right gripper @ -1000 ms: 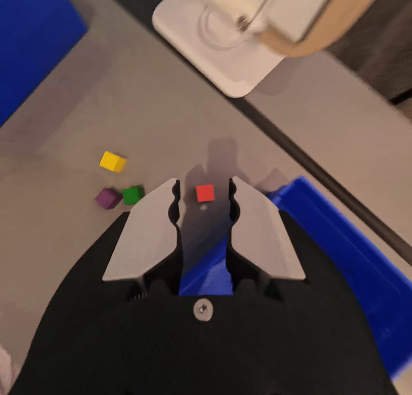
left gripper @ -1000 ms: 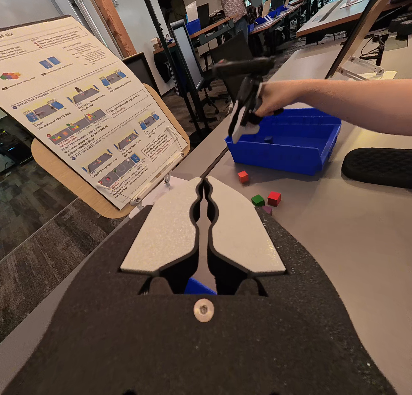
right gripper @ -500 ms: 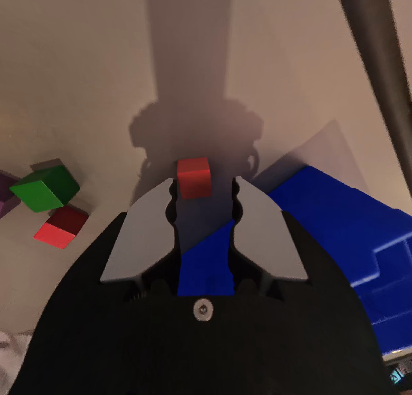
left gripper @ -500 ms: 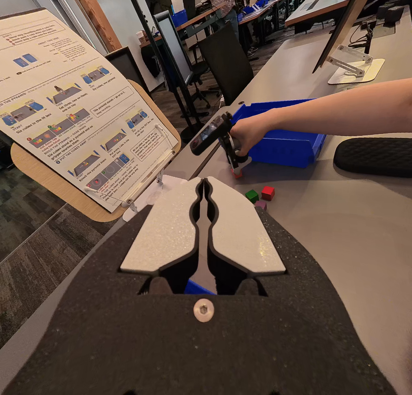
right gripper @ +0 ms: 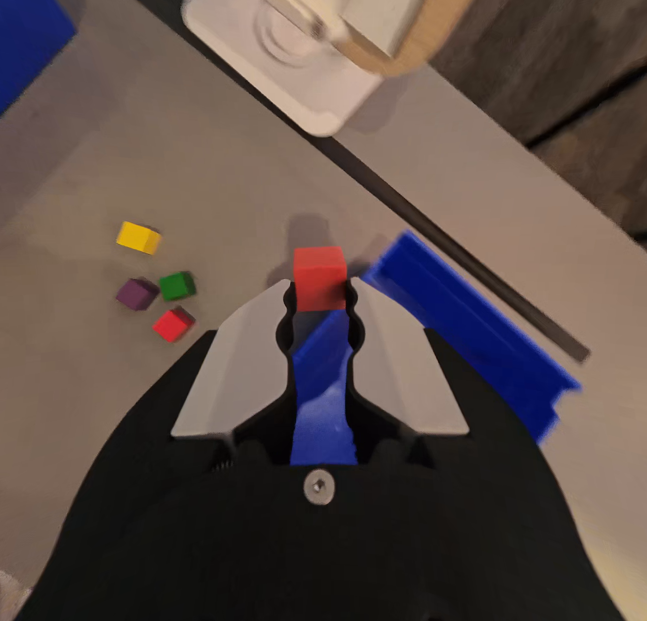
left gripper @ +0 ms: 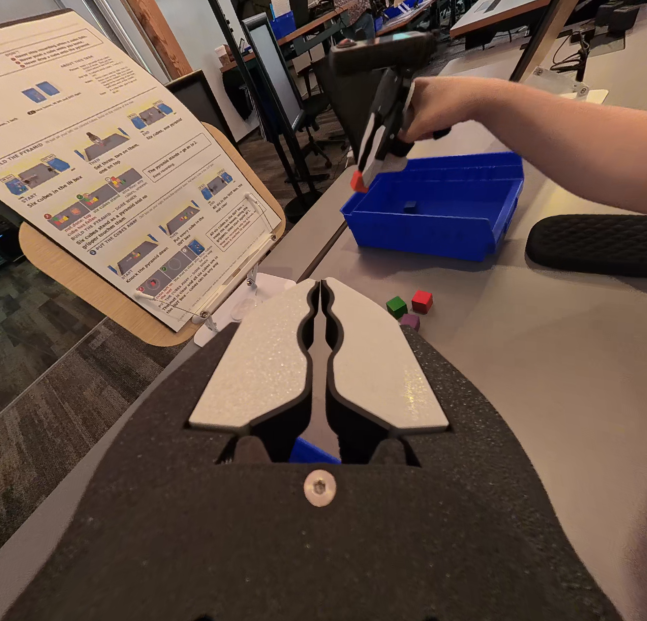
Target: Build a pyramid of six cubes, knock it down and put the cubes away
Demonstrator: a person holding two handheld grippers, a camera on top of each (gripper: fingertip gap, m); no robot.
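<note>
Left wrist view shows your left gripper (left gripper: 320, 289) with its jaws pressed together on nothing. Left of the jaws stands a printed sheet (left gripper: 115, 184) on a stand; it has writing I won't read out. Right of the jaws sit a green cube (left gripper: 396, 306), a purple cube (left gripper: 410, 321) and a red cube (left gripper: 422, 301). Your right gripper (right gripper: 320, 285) pinches an orange-red cube (right gripper: 319, 278) at the jaw tips, beside the blue bin (right gripper: 472, 327). It looks small, hard and light, so squeeze its flat sides.
</note>
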